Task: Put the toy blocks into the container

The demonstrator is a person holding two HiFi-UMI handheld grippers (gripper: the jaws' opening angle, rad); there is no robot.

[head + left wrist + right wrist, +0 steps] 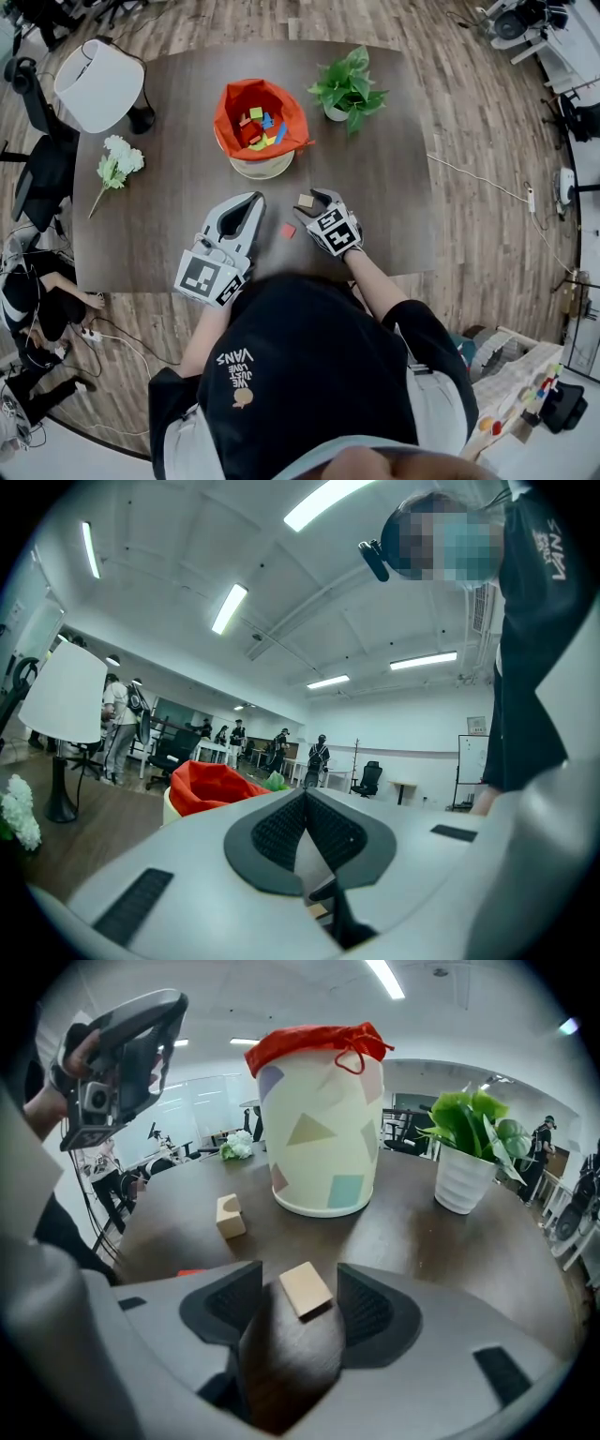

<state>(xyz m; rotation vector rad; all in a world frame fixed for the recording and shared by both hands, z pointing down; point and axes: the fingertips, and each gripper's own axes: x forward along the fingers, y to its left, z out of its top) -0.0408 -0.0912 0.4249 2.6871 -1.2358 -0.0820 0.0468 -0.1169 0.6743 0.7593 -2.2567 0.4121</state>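
Observation:
The container (246,165), a pale tub with a red liner (230,103), holds several coloured blocks. In the right gripper view it (323,1138) stands just ahead. My right gripper (300,1279) is open and tilted down at the table. A flat beige block (306,1290) lies between its jaws with a gap on each side. A notched beige block (230,1215) lies further ahead to the left, and a red block (192,1271) peeks past the left jaw. In the head view a beige block (306,200) sits beside the right gripper (317,197), with the red block (288,230) nearby. My left gripper (255,199) is shut and empty.
A potted plant (349,89) stands right of the container, in the right gripper view (473,1152) too. A white lamp (98,84) and white flowers (117,161) occupy the table's left side. The brown table's front edge (141,281) is close to the person.

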